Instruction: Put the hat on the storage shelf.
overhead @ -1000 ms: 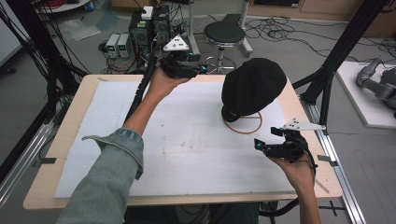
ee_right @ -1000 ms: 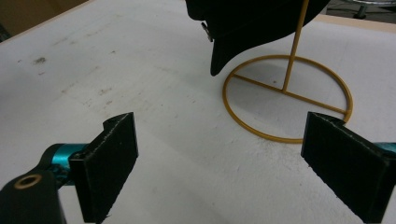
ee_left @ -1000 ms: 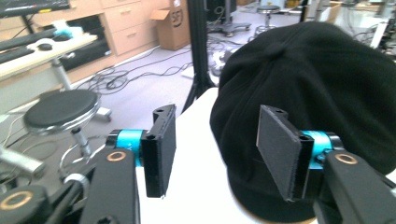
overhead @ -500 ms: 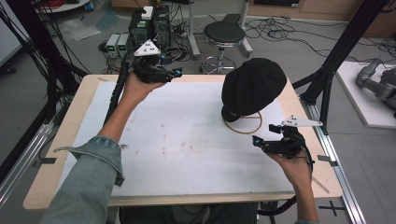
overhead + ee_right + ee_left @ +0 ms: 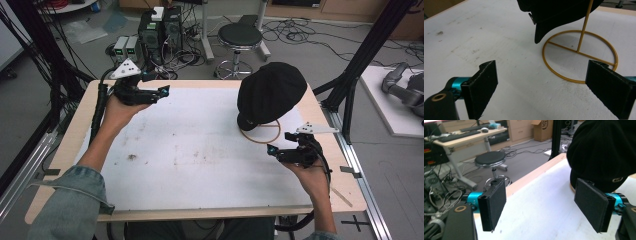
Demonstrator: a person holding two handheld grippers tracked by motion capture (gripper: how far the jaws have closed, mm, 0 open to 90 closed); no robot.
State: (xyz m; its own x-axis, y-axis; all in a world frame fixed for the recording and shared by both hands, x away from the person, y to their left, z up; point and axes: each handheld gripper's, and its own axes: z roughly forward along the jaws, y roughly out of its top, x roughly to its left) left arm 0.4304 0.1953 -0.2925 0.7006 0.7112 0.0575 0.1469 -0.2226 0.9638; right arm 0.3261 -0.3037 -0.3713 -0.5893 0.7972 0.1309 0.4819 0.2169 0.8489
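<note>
A black cap (image 5: 272, 92) sits on a thin gold wire stand (image 5: 260, 134) at the right of the high view, above centre, its peak pointing down toward the white mat (image 5: 190, 155). In my judgement the cap is already hung and this is the step of drawing away: neither gripper touches it.

The left gripper (image 5: 162, 92) hovers at the upper left of the high view, well apart from the cap, its jaws pointing right along the table's far edge. Its jaws have just been opening and now stand wide apart with nothing between them; in the left gripper view (image 5: 544, 207) only mat shows in the gap, the cap (image 5: 604, 152) beyond at upper right.

The right gripper (image 5: 274, 150) rests low at the right, just below the stand's ring, jaws also wide apart and empty. In the right gripper view (image 5: 549, 92) the ring (image 5: 579, 56) lies ahead on the mat, with the upright rod rising into the cap (image 5: 556, 12).

If the cap is to be handled again, the next move calls for a gripper to approach its crown or peak and pinch soft fabric without tipping the light stand.

The mat is white, faintly smudged, on a pale wooden table (image 5: 325, 115). Beyond it, at the top of the high view, are a round stool (image 5: 240, 37), boxes of electronics (image 5: 160, 30) and loose cables on a grey floor, with black frame posts at either side.
</note>
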